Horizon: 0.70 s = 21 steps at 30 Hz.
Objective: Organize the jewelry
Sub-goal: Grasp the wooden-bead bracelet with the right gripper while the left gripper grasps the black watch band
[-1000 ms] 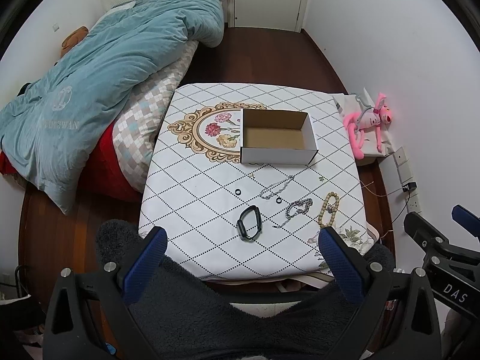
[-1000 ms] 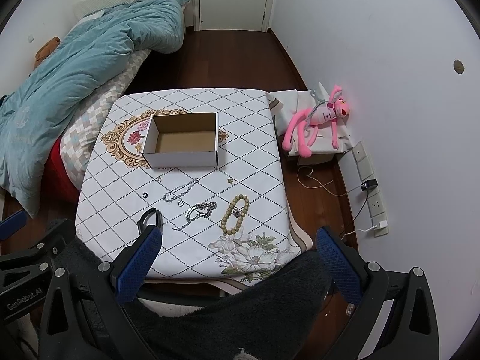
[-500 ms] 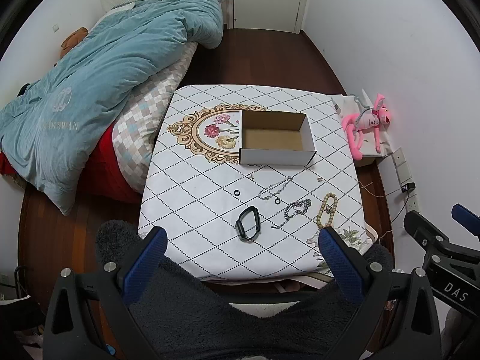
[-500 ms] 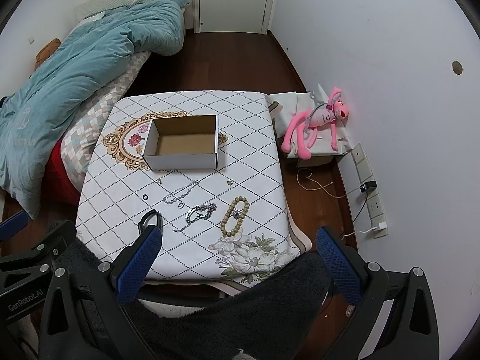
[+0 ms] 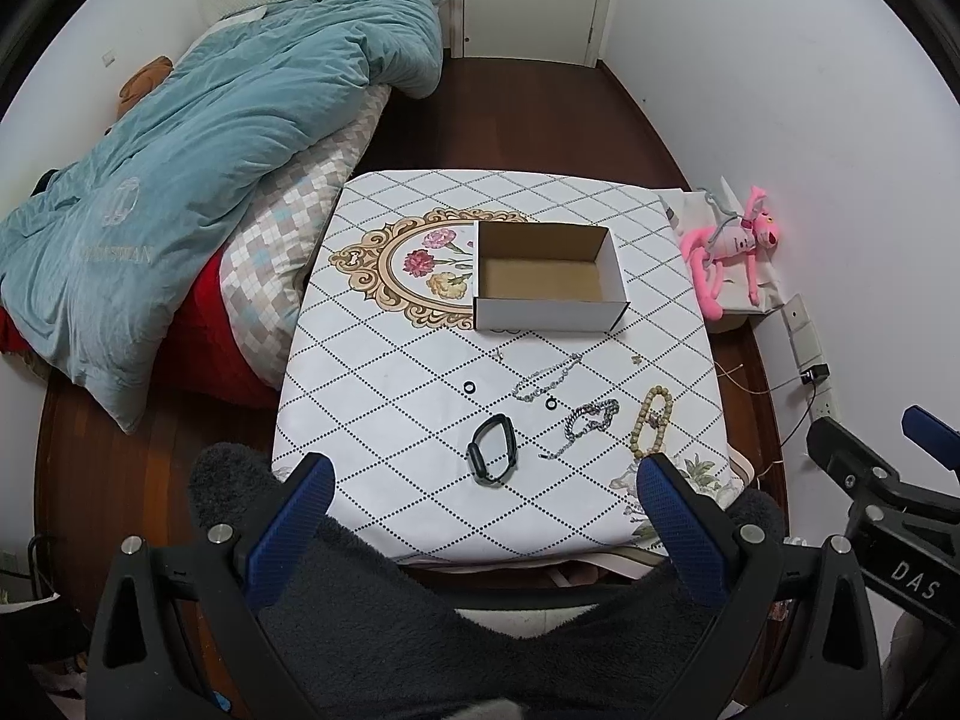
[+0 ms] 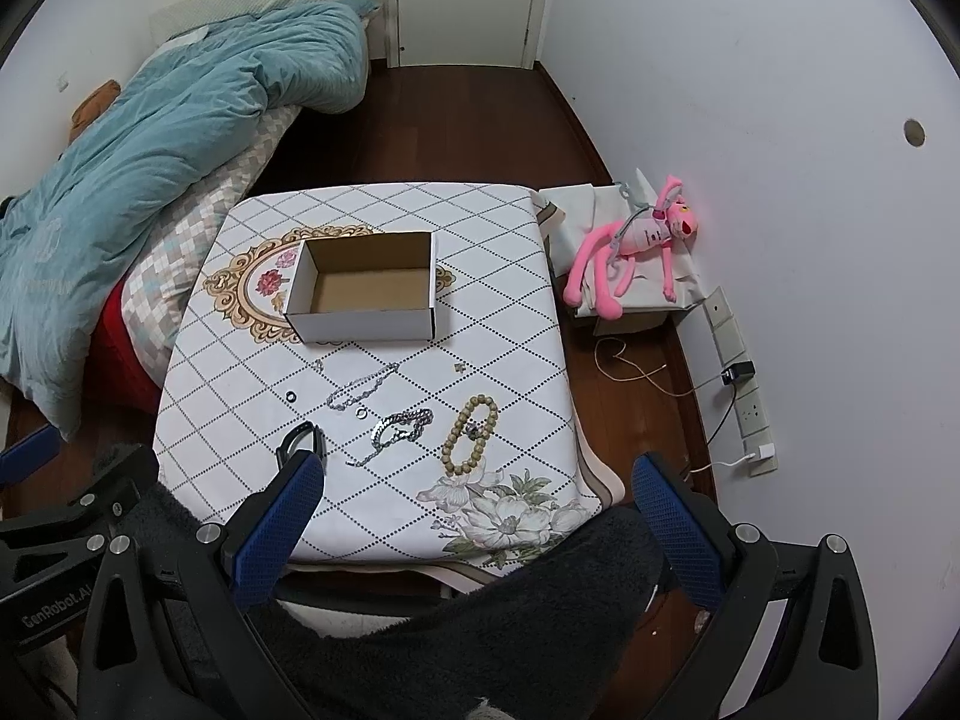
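An open, empty cardboard box (image 5: 549, 276) (image 6: 366, 287) stands on the table's patterned cloth (image 5: 384, 390) (image 6: 516, 324). In front of it lie a black band (image 5: 492, 450) (image 6: 302, 439), two silver chains (image 5: 546, 379) (image 5: 591, 417) (image 6: 360, 390) (image 6: 399, 427), a wooden bead bracelet (image 5: 651, 423) (image 6: 471, 435) and two small black rings (image 5: 469, 387) (image 5: 550, 402). My left gripper (image 5: 480, 501) is open and empty, high above the table's near edge. My right gripper (image 6: 477, 495) is open and empty, also high above the near edge.
A bed with a teal duvet (image 5: 198, 162) (image 6: 150, 138) borders the table's left side. A pink plush toy (image 5: 729, 246) (image 6: 630, 246) lies on a box by the right wall. Wall sockets and cables (image 6: 741, 384) run along the right wall. A dark fuzzy sleeve (image 5: 480, 630) fills the foreground.
Both grippers have drifted slightly back and up, so the table looks a little smaller. Nothing on the table has moved. Both grippers stay open.
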{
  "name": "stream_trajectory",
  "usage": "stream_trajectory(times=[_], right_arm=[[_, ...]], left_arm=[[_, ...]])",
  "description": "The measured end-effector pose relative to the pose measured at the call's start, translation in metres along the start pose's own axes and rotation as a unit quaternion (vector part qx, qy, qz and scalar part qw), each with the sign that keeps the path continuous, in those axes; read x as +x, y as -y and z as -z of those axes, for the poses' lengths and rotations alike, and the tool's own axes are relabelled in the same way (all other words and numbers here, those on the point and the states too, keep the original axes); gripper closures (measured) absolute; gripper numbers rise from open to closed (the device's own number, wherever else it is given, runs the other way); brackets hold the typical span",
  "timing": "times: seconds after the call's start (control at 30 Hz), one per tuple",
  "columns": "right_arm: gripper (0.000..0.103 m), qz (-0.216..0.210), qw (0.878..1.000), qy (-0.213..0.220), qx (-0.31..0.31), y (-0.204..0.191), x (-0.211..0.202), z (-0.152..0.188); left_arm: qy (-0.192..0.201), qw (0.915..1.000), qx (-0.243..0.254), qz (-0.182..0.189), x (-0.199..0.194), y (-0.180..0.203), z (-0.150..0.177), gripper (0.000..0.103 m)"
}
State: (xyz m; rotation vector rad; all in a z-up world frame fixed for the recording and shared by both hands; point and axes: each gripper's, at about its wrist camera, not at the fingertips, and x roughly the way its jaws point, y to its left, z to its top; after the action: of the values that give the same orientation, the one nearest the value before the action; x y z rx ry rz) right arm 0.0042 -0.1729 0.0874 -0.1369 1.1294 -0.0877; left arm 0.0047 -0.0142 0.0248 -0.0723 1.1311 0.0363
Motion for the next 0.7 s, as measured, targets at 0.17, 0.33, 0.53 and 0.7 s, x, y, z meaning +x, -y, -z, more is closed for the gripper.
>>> stream_trajectory(times=[0.17, 0.33, 0.53, 0.7], right_arm=[[0.000, 0.009, 1.000, -0.012, 0.020, 0.010, 0.035, -0.007], [0.000, 0.027, 0.997, -0.050, 0.043, 0.024, 0.106, -0.007], [0.011, 0.030, 0.991, -0.108, 0.072, 0.040, 0.203, 0.009], [0.019, 0.026, 0.986, -0.140, 0.090, 0.047, 0.261, 0.027]], left_arm=[[0.007, 0.9999, 0.008, -0.009, 0.031, -0.004, -0.005, 0.000], [-0.001, 0.9990, 0.002, -0.045, 0.088, -0.016, -0.012, 0.000], [-0.061, 0.9967, -0.015, -0.052, 0.163, -0.031, 0.000, 0.001], [-0.114, 0.9927, -0.012, -0.037, 0.217, -0.030, 0.019, 0.014]])
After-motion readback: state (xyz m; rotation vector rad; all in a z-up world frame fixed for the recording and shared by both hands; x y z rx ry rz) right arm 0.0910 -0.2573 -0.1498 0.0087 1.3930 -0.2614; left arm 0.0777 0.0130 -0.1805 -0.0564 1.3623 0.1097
